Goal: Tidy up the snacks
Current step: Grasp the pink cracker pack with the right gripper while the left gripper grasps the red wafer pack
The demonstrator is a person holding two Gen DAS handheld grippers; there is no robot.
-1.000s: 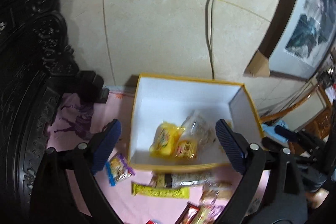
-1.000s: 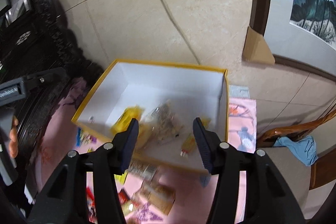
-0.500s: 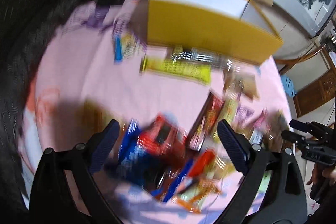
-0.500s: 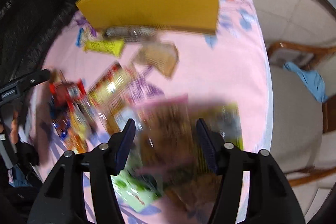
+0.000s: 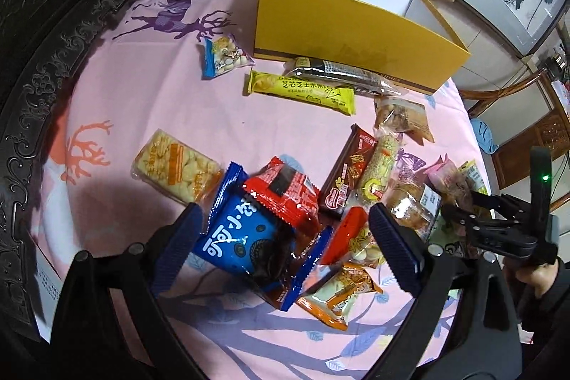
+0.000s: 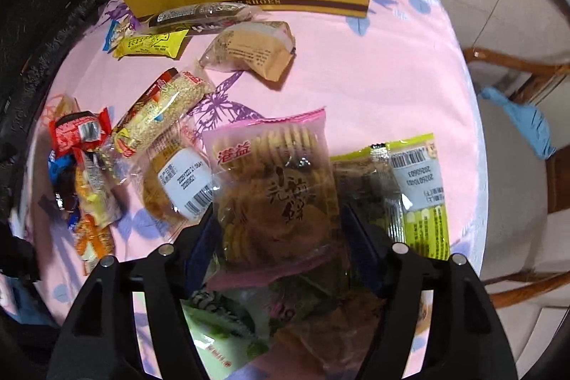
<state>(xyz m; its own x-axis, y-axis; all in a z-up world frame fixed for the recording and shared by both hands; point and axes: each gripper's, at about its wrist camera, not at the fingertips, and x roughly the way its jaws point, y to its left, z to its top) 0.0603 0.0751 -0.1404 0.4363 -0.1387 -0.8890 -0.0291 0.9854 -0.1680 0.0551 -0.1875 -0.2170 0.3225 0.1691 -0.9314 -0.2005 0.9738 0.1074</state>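
Pink printed tablecloth [image 5: 320, 116] on table w/ scattered snacks: pick-up step, left gripper [image 5: 285, 234] jaws spread over blue foil cookie bag [image 5: 242, 237], right gripper [image 6: 278, 230] jaws opening around pink-edged clear cracker pack [image 6: 274, 173]; next, close, carry to yellow cardboard box [image 5: 342, 38].

Both grippers down from the box to the loose snacks

The left hand-held gripper [image 5: 285, 244] now straddles the blue packet [image 5: 242, 244] short of the yellow box [image 5: 342, 34]; the right hand-held gripper [image 6: 281, 237], jaws opening, brackets the pink cracker bag [image 6: 278, 180].
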